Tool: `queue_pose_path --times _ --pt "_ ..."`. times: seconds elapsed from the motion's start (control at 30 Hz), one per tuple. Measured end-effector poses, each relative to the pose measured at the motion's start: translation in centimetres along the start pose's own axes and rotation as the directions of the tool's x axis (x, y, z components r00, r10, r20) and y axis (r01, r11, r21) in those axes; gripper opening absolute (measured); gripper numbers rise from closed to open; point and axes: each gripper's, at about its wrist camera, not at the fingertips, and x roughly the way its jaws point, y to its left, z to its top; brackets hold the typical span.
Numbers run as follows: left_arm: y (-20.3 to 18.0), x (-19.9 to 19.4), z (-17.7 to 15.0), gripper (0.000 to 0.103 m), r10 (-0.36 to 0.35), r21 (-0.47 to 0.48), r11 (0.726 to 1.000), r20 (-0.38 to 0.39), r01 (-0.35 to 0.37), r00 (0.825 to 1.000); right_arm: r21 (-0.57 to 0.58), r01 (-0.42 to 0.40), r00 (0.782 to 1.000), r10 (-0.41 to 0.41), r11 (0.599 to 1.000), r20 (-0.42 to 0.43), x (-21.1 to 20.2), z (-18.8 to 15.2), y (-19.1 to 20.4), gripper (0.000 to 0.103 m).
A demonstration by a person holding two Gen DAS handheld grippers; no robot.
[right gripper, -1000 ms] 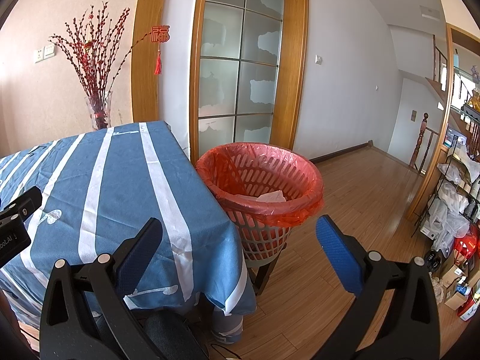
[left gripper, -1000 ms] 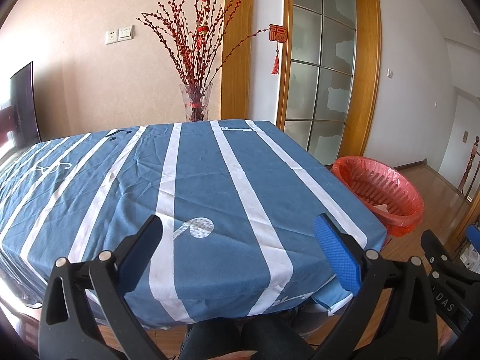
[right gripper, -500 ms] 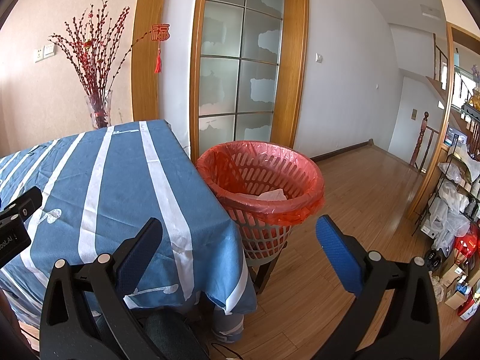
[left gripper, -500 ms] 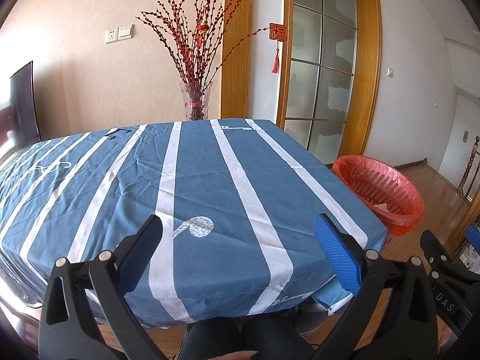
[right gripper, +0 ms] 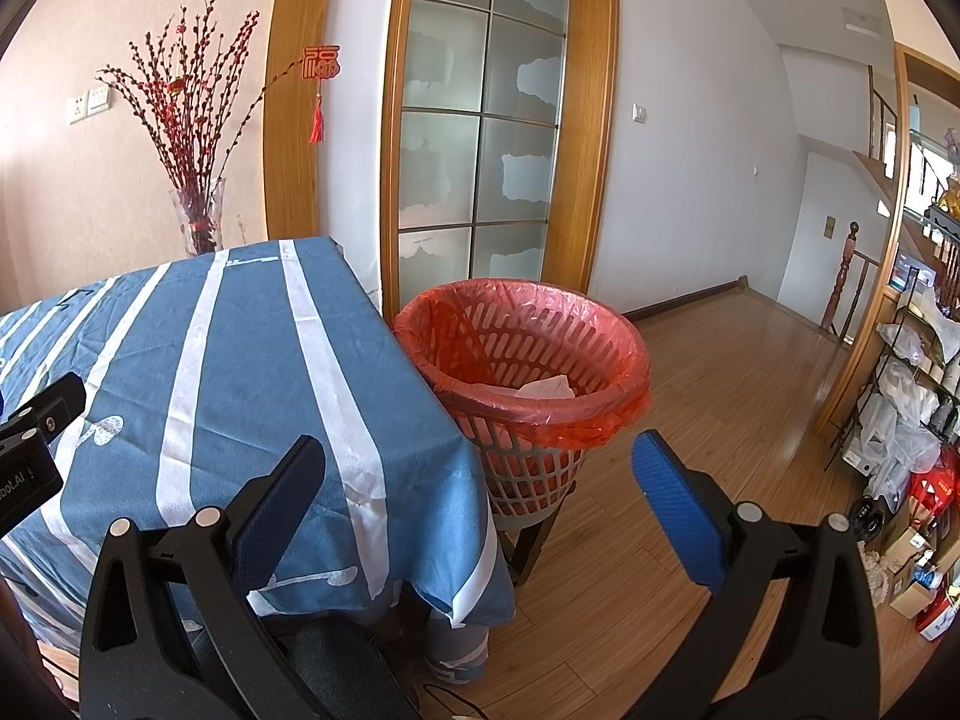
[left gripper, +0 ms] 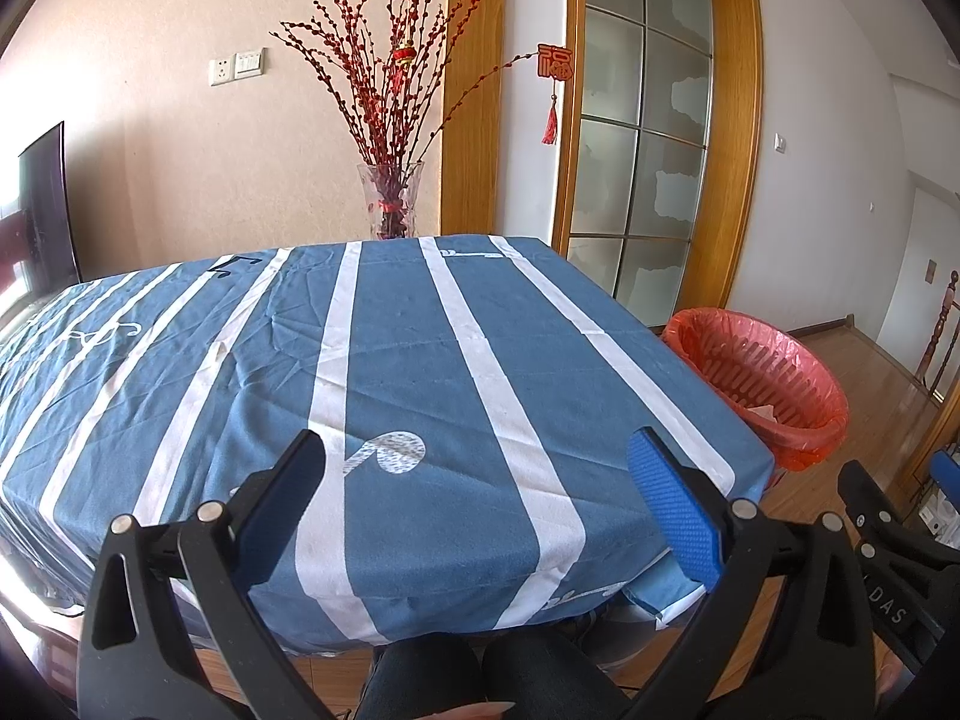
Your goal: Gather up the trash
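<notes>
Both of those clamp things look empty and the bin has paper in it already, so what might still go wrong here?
Two risks, as guesses. The red-lined plastic basket stands raised on a small stand against the table's corner, so a knock from the open right gripper might tip it. The blue striped tablecloth hangs loose over the edge, so the open left gripper might snag it.

Both views are brightly daylit and sharp — glare is blown out at the left edge, and straight lines are bowed toward dark vignetted corners.

I see the bin (right gripper: 528,360) just right of the table (left gripper: 420,360), paper (right gripper: 543,387) inside; the vase (left gripper: 390,201) stands behind the table.
</notes>
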Motion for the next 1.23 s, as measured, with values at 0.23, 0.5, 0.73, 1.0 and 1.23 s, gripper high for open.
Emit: queue_pose_path --times 0.23,0.5,0.73,1.0,1.23 --pt "0.01 0.03 -0.28 0.099 0.0 0.0 1.0 -0.003 0.0 1.0 -0.001 -0.002 1.0 0.002 1.0 -0.005 -0.35 -0.52 0.24 0.101" --pt "-0.07 0.13 -0.26 0.099 0.0 0.001 1.0 -0.004 0.0 1.0 0.0 -0.007 1.0 0.007 1.0 -0.016 -0.15 -0.69 -0.07 0.101" --pt "-0.03 0.18 -0.68 0.099 -0.001 0.001 1.0 -0.009 0.001 1.0 -0.001 -0.008 1.0 0.008 1.0 -0.021 -0.03 -0.5 -0.15 0.101" --pt "0.03 0.39 -0.68 0.099 0.004 0.002 1.0 -0.015 -0.004 1.0 -0.002 -0.01 1.0 0.01 1.0 -0.027 -0.33 -0.65 -0.13 0.101" --pt "0.19 0.47 -0.71 0.099 0.001 -0.006 1.0 -0.025 -0.001 1.0 -0.002 -0.011 1.0 0.011 1.0 -0.029 -0.04 -0.37 -0.31 0.101"
